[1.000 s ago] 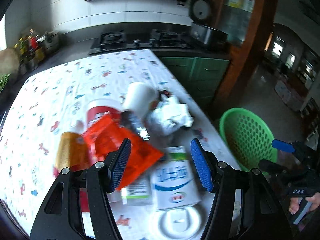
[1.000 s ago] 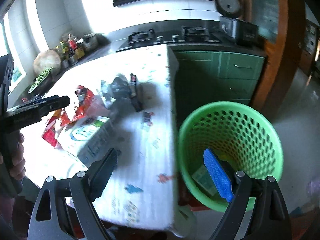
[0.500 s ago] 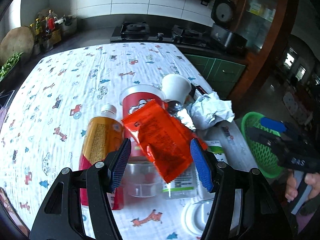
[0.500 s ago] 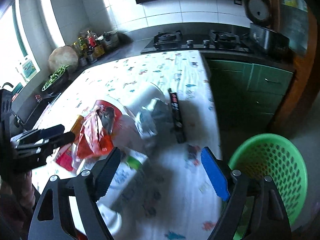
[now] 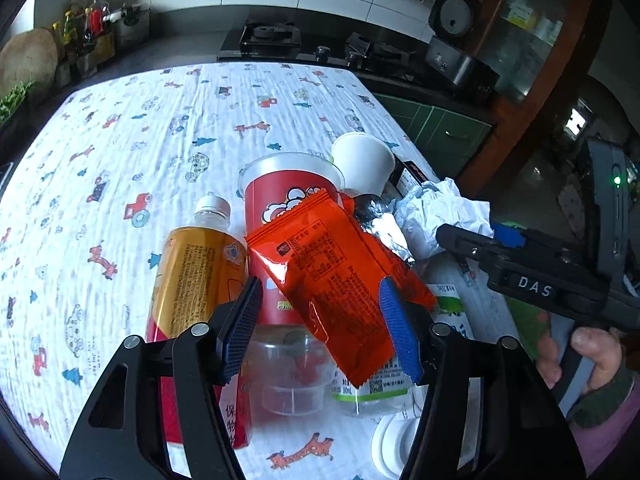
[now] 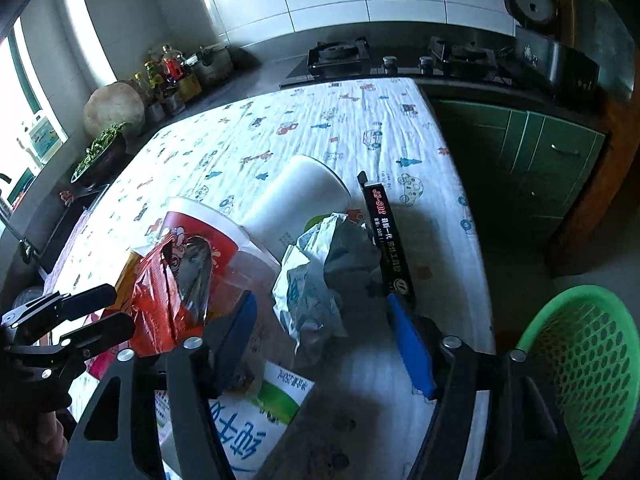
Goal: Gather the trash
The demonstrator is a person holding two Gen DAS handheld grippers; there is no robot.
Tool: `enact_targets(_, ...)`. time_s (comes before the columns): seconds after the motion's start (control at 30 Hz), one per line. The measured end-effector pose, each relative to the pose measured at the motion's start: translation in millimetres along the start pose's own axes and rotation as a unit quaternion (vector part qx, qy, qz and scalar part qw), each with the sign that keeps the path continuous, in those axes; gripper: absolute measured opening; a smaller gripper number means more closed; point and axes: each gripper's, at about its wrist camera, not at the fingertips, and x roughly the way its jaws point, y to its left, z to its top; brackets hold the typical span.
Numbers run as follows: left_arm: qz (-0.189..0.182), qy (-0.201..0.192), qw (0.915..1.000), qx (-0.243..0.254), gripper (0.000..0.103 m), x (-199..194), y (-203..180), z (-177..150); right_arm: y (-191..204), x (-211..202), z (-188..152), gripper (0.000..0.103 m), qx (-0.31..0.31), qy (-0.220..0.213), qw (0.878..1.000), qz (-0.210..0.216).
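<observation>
Looking along the left gripper (image 5: 320,320): jaws part-open over the trash pile, pads apart and pressing on nothing, orange packet (image 5: 332,280) lying between them. Under the packet a red cup (image 5: 280,200), on its side; left of it a bottle (image 5: 196,264), amber label, white cap. Behind, a white cup (image 5: 362,158), a black box (image 5: 408,174) and crumpled paper (image 5: 440,216), with a foil strip (image 5: 384,224) against it. Near the bottom a clear tub (image 5: 292,376), a small green-labelled bottle (image 5: 372,388) and a white lid (image 5: 394,448). All on a tablecloth (image 5: 160,128) printed with cars and giraffes. At right, the right gripper (image 5: 476,236), marked "DAS", held by a hand (image 5: 580,360).

Looking along the right gripper (image 6: 320,328): jaws closing, crumpled paper (image 6: 316,276) between them, pads not on it. Black box (image 6: 388,236) just right of the paper, reading "JH-902". White cup (image 6: 304,196) behind; red cup (image 6: 200,240) and packet (image 6: 160,300) at left, beside the left gripper (image 6: 104,312). Below, a milk carton (image 6: 256,420), blue and green, print too skewed to read. Green basket (image 6: 592,368) off the table's right edge, on the floor.
</observation>
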Motion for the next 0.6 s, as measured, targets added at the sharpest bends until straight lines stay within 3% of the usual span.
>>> enact_targets(0.27, -0.021, 0.013, 0.9993, -0.028, 0.056, 9, 13, 4, 1, 5, -1, 0.034, 0.003, 0.005, 1.000, 0.005)
enact_targets(0.6, -0.046, 0.022, 0.9978, -0.044, 0.040, 17, 20, 3, 9, -6, -7, 0.024, -0.014, -0.010, 1.000, 0.003)
